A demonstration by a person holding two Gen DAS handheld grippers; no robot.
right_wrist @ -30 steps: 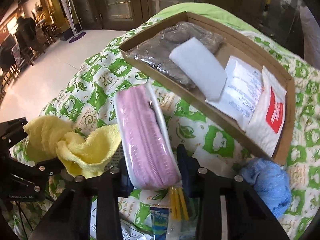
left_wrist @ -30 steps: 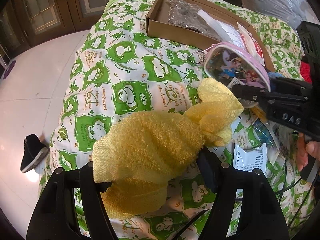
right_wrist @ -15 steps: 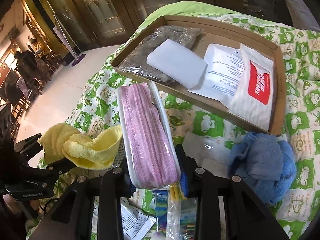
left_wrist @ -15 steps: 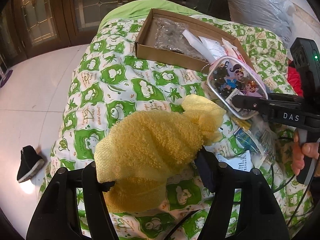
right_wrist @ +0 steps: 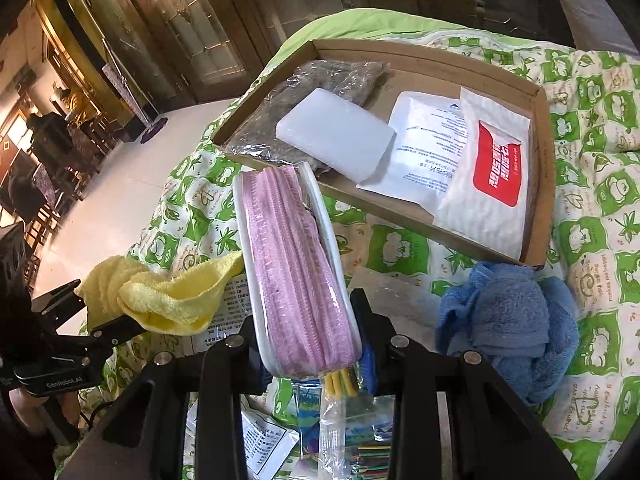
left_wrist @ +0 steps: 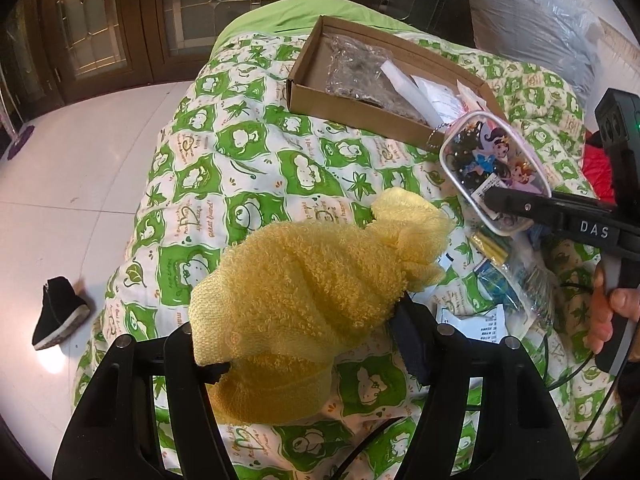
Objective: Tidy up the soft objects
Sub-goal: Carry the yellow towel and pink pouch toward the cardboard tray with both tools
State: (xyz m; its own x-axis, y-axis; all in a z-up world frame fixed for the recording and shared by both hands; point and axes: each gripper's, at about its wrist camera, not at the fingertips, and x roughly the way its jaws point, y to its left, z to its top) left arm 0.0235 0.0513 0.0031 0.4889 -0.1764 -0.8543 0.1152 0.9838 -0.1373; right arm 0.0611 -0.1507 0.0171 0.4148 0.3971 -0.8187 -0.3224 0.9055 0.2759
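1. The left gripper (left_wrist: 304, 340) has its fingers clamped on a bunched yellow towel (left_wrist: 308, 292), held up above the quilt (left_wrist: 248, 168); the towel bulges out past the fingertips and a fold hangs below them.
2. The right gripper (right_wrist: 310, 350) has its fingers pressed against the sides of a pencil case (right_wrist: 296, 272), which stands on edge between them with its pink zipper side up; from the left wrist view its clear face shows cartoon girls.
3. Just beneath the right gripper, thin packets (right_wrist: 344, 432) of coloured sticks and printed slips lie on the quilt.
4. To the right of the pencil case a crumpled blue towel (right_wrist: 508, 324) rests on the quilt, just beside the near corner of the cardboard box (right_wrist: 544, 168).
5. Farther off, the shallow box sits on the quilt; inside lie a grey bag (right_wrist: 304, 96), a white block (right_wrist: 336, 136) leaning on it, a printed white sheet (right_wrist: 424, 144) and a white pouch with a red label (right_wrist: 492, 176).
6. Beyond the bed's left side, a black shoe (left_wrist: 60, 312) lies on the pale floor (left_wrist: 72, 184).
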